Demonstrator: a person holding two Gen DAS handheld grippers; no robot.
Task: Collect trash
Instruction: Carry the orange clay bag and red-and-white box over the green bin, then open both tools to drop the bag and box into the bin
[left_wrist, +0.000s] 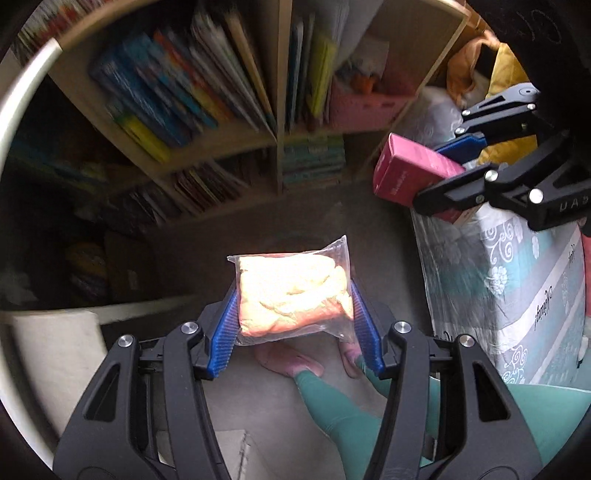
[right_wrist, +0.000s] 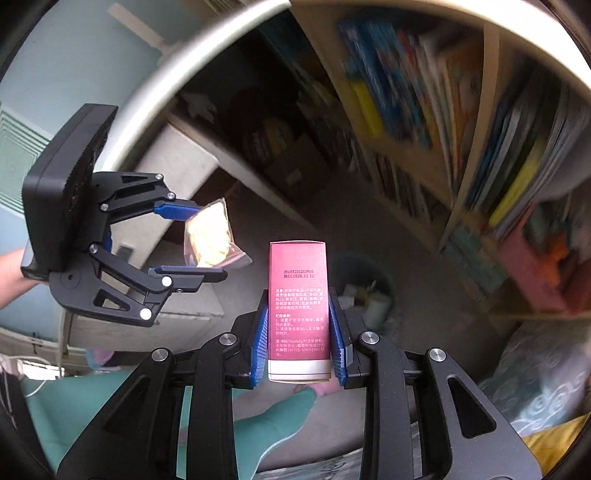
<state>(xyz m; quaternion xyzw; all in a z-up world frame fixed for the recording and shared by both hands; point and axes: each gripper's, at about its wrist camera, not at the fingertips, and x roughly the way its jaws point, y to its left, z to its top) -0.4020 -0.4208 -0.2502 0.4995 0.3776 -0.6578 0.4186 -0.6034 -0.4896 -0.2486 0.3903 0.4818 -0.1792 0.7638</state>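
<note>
My left gripper (left_wrist: 293, 291) is shut on a clear plastic bag (left_wrist: 291, 266) of pale yellow contents, its blue pads pressing both sides. In the right wrist view the same left gripper (right_wrist: 210, 240) and bag (right_wrist: 207, 236) hang at the left. My right gripper (right_wrist: 298, 295) is shut on a pink box (right_wrist: 297, 266) printed with white text, held upright between the pads. The left wrist view shows this right gripper (left_wrist: 428, 175) with the pink box (left_wrist: 410, 170) at the upper right. A round bin (right_wrist: 369, 291) holding white scraps stands on the floor just beyond the box.
A bookshelf (left_wrist: 221, 140) packed with books fills the background, blurred. A patterned bedding bundle (left_wrist: 509, 280) stands at the right. The person's legs in teal leggings (left_wrist: 343, 406) and pink slippers (left_wrist: 288, 362) are below the grippers. A white cabinet (right_wrist: 177, 170) is at the left.
</note>
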